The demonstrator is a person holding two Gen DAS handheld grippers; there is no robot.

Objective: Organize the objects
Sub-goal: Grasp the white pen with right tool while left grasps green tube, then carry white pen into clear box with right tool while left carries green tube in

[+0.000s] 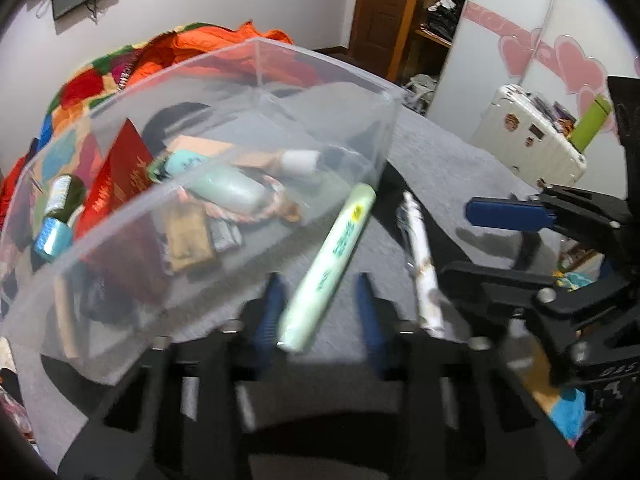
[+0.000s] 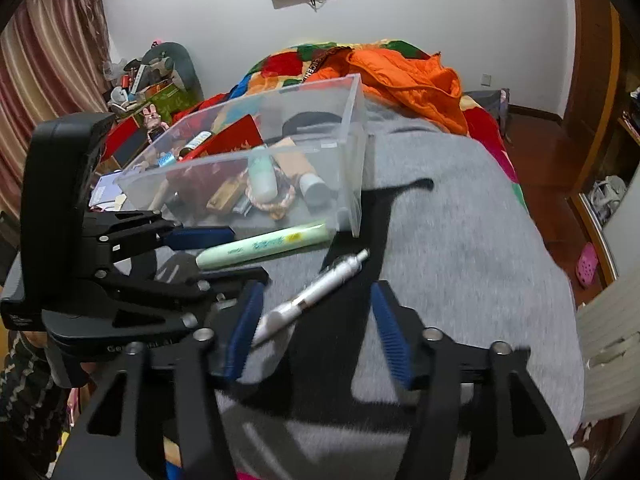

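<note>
Grey blanket (image 2: 460, 240) covers the bed across the middle of both views, with open room on its right half out to the edge in the right wrist view. One clear plastic bin (image 1: 224, 136) sits at centre left, holding a jumble of small items. Two loose things lie on the blanket just outside its near wall: one pale green tube (image 1: 328, 268) and one silver pen (image 2: 316, 292).

Left hand-held gripper (image 1: 320, 312) has its jaws narrowed about the tube's near end; contact with the pads cannot be told through the blur. Right hand-held gripper (image 2: 316, 332) stands open, the pen between its fingers, touching the left pad (image 2: 244, 328) and clear of the right one.
</note>
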